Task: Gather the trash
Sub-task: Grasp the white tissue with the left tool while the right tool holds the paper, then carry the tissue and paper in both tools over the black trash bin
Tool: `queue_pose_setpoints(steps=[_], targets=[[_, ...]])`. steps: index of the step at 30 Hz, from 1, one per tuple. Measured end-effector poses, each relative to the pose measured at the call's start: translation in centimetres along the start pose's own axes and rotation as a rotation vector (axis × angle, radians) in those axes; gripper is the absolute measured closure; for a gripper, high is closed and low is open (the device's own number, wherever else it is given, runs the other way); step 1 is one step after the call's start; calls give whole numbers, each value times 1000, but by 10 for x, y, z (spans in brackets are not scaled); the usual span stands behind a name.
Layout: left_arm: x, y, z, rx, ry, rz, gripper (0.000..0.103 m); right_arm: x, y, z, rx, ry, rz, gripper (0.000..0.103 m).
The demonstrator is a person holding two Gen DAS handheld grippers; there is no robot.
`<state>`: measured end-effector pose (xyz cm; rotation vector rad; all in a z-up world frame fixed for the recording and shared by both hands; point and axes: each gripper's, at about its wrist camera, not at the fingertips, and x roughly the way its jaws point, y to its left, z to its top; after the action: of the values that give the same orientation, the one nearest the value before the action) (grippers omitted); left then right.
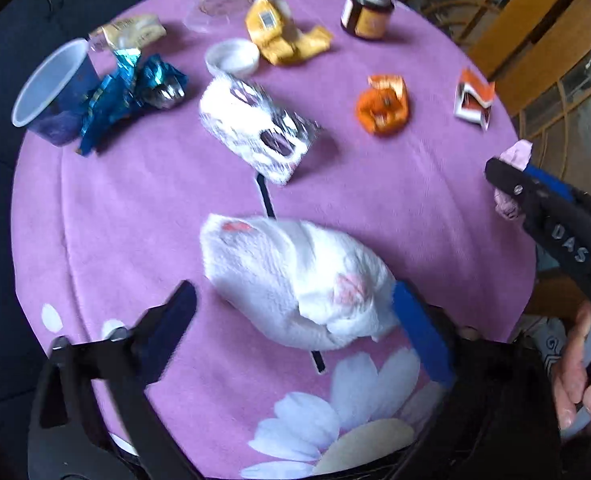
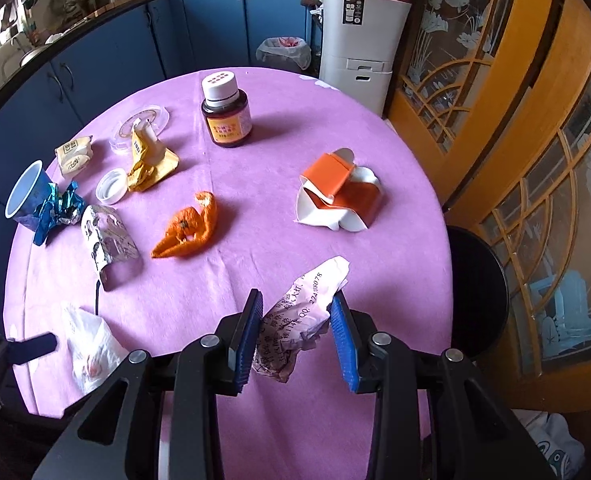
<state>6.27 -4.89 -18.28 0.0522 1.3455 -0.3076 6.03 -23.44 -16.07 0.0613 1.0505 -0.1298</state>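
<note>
Over the desk [image 1: 375,208], left tongs [image 1: 295,320] spread around a tissue [image 1: 295,280], not pinching yet. Right tongs [image 2: 295,340] clamped on paper [image 2: 299,320]. Best centred over the wad before squeezing.

Kitchen corner, daylight coming in from the glazed side.
Round table wearing a purple floral cloth [image 2: 279,160]; blue cabinet fronts [image 2: 107,60] running along the back under a dark countertop; white plastic appliance tower [image 2: 359,48] standing beside a lined waste bin [image 2: 283,54]; orange-framed etched-glass doors [image 2: 515,120] filling the right; black round stool [image 2: 479,284] sitting tableside.
</note>
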Motion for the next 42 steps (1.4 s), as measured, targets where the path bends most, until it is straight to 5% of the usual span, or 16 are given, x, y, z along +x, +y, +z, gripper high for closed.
queue_pose_setpoints(steps=[1, 3, 7, 14, 24, 42], targets=[[2, -1, 0, -4, 8, 5, 27, -2, -2, -1, 1, -4, 2, 69], [-3, -2, 2, -9, -4, -10, 62, -5, -6, -1, 8, -15, 7, 69], [-12, -5, 9, -21, -36, 11, 79, -14, -16, 0, 28, -52, 13, 69], [-39, -33, 31, 40, -158, 62, 79, -26, -45, 4, 77, -126, -14, 69], [-32, -137, 81, 217, -256, 49, 79, -33, -131, 15, 244, -168, -99, 69], [-12, -267, 154, 350, -322, 12, 76, -20, -227, 29, 353, -192, -178, 64]])
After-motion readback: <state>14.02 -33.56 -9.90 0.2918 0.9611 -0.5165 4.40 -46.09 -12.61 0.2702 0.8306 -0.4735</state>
